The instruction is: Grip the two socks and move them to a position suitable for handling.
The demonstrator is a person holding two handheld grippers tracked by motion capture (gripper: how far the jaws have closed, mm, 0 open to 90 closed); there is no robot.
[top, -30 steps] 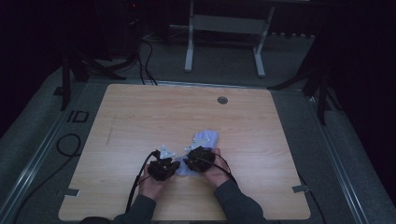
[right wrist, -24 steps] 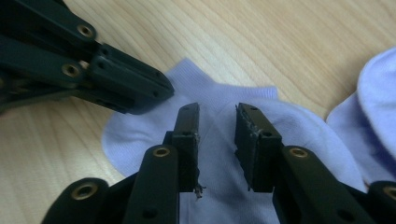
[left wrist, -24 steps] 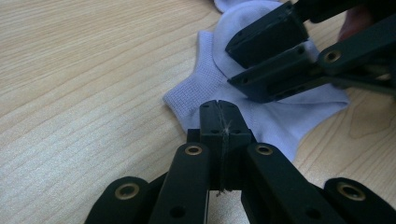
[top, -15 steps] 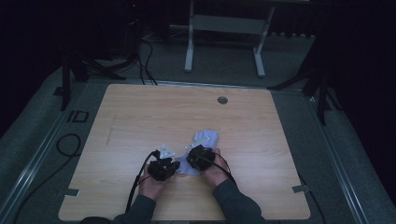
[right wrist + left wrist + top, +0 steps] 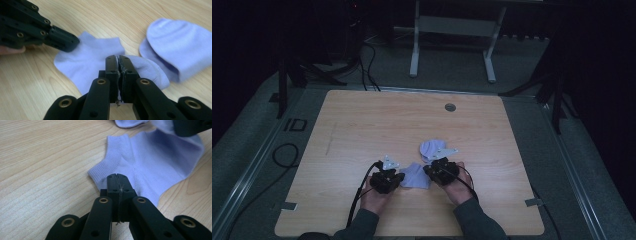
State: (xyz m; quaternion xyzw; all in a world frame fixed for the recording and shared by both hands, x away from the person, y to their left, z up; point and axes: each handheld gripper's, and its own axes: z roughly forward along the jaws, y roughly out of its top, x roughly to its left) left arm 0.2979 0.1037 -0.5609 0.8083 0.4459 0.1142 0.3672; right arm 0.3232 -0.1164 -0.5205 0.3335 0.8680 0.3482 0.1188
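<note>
Now | lilac sock [image 5: 416,176] flat on table [image 5: 362,130], between my hands | left gripper [image 5: 117,178] clamped on its cuff edge | right gripper [image 5: 118,61] has just closed, pinching its toe end | soft, light, floppy (grip hems).

"ID" on floor [image 5: 295,124] beside table [image 5: 362,120]

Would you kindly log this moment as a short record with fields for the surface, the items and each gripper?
surface: wooden table
items: two pale lilac socks, near sock flat between the grippers, far sock behind it
left gripper: shut on the near sock by its cuff edge
right gripper: jaws just closed, pinching the near sock at its other end
hands: both at the table's near edge
</note>
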